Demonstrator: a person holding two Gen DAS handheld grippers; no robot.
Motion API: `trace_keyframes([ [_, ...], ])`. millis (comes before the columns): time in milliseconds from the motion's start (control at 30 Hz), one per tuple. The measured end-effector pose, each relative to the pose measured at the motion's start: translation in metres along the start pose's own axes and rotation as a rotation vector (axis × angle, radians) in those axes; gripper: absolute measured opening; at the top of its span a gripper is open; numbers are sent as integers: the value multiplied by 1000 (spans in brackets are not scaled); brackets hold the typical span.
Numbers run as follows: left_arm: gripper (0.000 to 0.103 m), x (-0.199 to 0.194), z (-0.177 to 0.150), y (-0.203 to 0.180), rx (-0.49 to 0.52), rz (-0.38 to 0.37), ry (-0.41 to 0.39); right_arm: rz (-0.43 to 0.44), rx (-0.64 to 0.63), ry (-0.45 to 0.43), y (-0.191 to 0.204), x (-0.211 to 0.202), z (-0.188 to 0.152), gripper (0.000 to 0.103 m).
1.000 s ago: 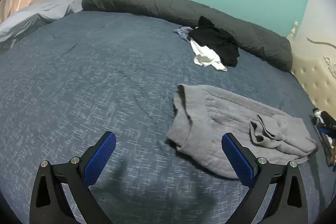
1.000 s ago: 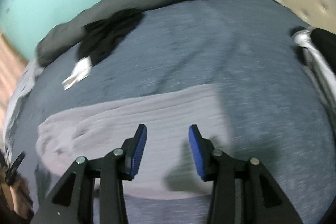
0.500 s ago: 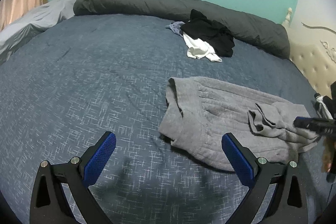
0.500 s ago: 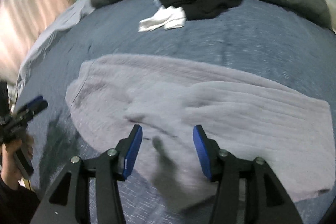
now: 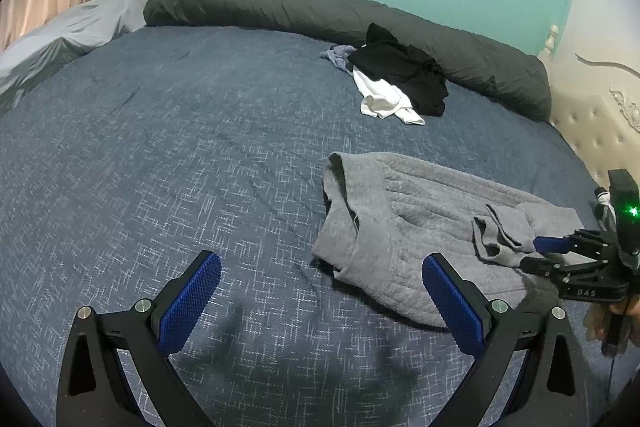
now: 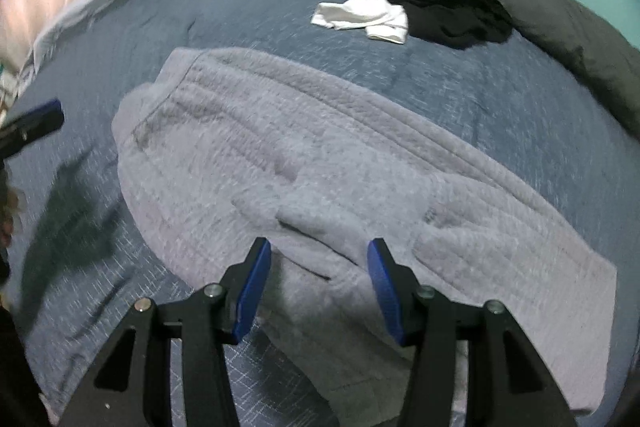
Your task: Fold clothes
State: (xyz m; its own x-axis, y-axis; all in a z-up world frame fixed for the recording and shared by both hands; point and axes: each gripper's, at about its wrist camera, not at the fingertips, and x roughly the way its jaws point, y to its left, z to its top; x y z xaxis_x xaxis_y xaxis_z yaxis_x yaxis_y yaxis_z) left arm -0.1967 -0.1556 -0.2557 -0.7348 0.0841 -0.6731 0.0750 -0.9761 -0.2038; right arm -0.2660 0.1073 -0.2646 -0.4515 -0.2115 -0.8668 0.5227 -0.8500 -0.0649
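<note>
grey sweatpants [image 5: 420,227] lie rumpled on the blue bedspread [image 5: 180,147], around 3 o'clock in the left wrist view. left gripper [image 5: 320,299] hangs wide open over bare bedspread. right gripper [image 6: 318,287] is open too, empty, just above the sweatpants. black and white clothes [image 5: 400,83] are piled toward 1 o'clock by the dark duvet [image 5: 320,11].

"D45" faintly, right claw [image 5: 554,254] body
</note>
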Motion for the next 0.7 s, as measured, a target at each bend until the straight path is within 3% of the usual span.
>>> trace_keyframes([
  [433, 103, -4, 1, 8, -20, -2, -8, -115, -109, 4, 22, 21, 8, 50],
  [600, 103, -5, 2, 12, -36, -4, -10, -98, -52, -39, 12, 11, 11, 17],
  [700, 103, -5, 2, 14, -42, -4, -8, -88, -19, -70, 5, 4, 13, 10],
])
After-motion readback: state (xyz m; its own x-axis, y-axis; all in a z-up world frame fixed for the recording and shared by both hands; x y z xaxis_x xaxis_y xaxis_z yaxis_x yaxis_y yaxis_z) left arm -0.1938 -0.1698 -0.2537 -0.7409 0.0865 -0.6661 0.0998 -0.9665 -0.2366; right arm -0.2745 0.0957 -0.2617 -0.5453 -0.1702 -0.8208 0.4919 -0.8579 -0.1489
